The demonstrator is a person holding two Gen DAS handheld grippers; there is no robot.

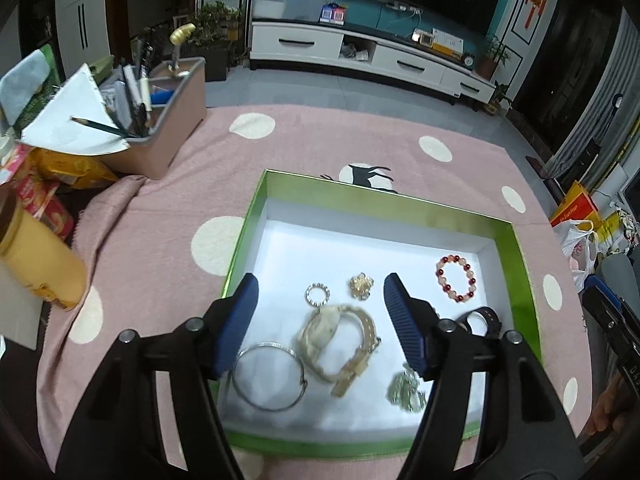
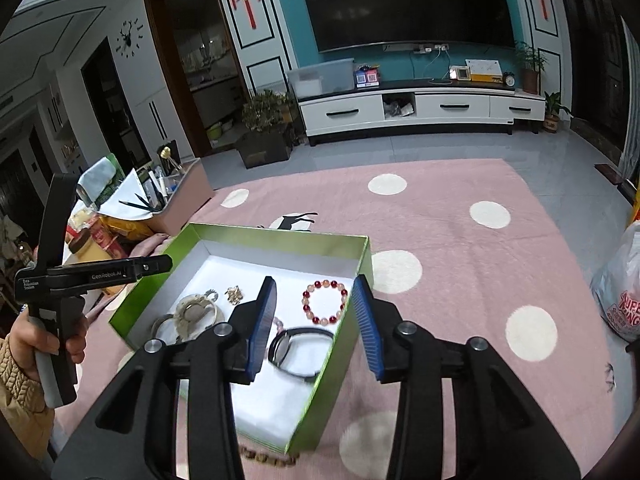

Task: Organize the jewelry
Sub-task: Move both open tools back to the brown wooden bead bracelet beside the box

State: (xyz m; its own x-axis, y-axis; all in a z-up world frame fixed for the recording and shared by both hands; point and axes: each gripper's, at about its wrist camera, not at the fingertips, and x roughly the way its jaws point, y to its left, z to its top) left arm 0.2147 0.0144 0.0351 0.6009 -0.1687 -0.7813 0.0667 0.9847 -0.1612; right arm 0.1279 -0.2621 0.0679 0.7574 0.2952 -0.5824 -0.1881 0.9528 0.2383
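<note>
- The left gripper (image 1: 320, 308) hangs over the green box (image 1: 400, 196) with jaws spread, grasping nothing.
- Below it lie a gold watch (image 1: 344, 344), silver bangle (image 1: 266, 376), small ring (image 1: 317, 294) and gold brooch (image 1: 361, 285).
- The right gripper (image 2: 316, 328) is released too, above the red bead bracelet (image 2: 325, 302) and a black band (image 2: 298, 350), probably a watch.
- The box sits on a pink dotted rug (image 2: 480, 260).

Both grippers' jaws apart, empty

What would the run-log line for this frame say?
left claw: open, empty | right claw: open, empty | green box: bead bracelet, bangle, watches inside
</note>
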